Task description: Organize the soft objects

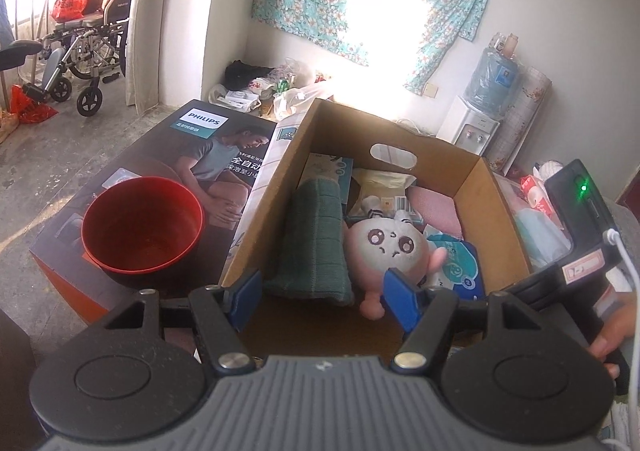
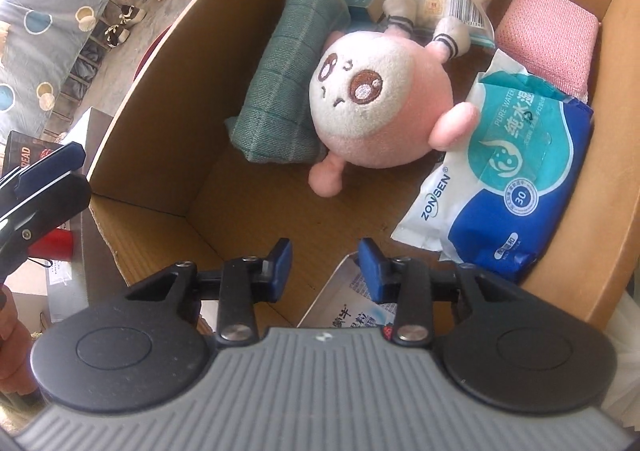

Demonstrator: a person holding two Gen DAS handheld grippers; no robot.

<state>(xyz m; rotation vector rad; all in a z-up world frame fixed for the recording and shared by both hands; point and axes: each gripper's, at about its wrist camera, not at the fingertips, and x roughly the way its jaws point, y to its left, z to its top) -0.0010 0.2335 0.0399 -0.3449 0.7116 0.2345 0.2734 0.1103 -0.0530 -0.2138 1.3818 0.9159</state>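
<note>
Inside cardboard box, twelve o'clock: pink plush doll, light, squashy; pinch round body. Right gripper and left gripper gape, empty.

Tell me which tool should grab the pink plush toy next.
Probably right. The right tool is open, already over the cardboard box, aimed at the plush toy. The left tool, also open, sits back at the box's near edge.

"PHILIPS" on the black box; "ZONSEN", "30" on the wipes pack.
</note>
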